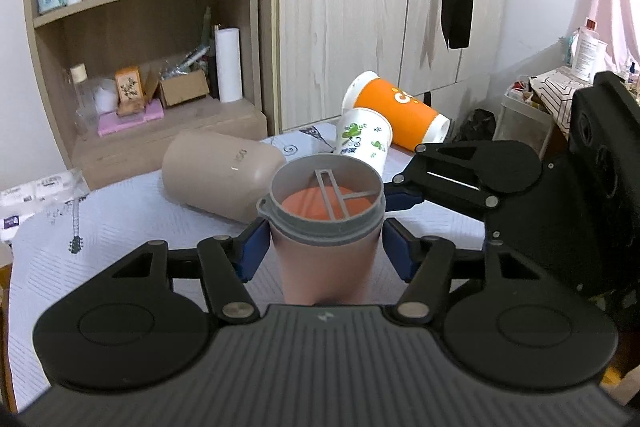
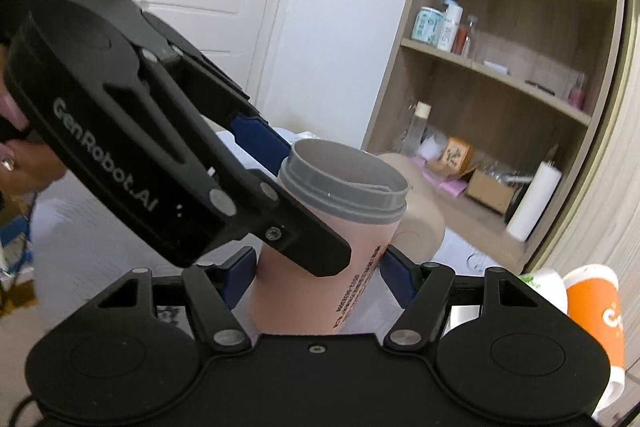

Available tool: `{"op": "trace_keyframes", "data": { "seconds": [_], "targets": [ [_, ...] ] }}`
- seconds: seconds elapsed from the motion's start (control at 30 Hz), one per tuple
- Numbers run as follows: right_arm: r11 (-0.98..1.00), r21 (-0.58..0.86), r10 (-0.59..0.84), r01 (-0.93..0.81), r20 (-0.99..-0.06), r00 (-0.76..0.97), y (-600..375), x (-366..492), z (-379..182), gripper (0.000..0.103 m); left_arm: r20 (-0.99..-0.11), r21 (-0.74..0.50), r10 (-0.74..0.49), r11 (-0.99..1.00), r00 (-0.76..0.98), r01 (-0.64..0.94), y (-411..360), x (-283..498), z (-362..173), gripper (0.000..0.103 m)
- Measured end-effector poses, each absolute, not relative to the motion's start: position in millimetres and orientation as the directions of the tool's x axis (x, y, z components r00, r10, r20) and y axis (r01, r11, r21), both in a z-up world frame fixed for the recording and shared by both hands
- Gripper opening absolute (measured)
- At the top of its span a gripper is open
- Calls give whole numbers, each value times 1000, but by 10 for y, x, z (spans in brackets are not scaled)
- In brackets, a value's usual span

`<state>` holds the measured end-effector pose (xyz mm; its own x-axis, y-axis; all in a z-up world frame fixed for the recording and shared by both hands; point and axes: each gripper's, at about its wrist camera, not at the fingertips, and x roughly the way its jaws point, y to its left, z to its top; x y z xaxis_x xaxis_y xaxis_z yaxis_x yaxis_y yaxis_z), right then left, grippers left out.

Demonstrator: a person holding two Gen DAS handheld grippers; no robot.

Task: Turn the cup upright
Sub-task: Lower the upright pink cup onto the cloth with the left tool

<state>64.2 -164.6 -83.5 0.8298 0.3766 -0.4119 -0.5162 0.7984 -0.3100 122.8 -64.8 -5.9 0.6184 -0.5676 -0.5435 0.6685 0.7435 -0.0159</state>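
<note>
Jaws of your left gripper (image 1: 324, 247) and right gripper (image 2: 320, 279) stand apart around the light, smooth, rigid cup (image 1: 326, 227); clamp its body below the grey rim

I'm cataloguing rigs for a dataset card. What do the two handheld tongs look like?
Both tongs, left and right, are matte black plastic: round disc hubs, scissor-like link arms with silver pivot pins, and blue pads on the fingertips. The left one's side carries white "GenRobot.AI" lettering. The body has a ribbed grey-black top. No cables or sleeves are clearly visible.
</note>
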Motion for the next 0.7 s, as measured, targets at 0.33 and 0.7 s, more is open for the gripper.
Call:
{"op": "trace_keyframes", "data": {
  "seconds": [0.33, 0.7],
  "targets": [
    [801, -327, 368, -501, -390, 844, -1617, 721, -855, 73, -511, 18, -558, 753, 654, 658, -665, 1274, -118, 61],
    [806, -333, 357, -490, -386, 851, -1598, 707, -873, 75, -519, -80, -583, 761, 625, 643, -599, 1249, -107, 65]
  ]
}}
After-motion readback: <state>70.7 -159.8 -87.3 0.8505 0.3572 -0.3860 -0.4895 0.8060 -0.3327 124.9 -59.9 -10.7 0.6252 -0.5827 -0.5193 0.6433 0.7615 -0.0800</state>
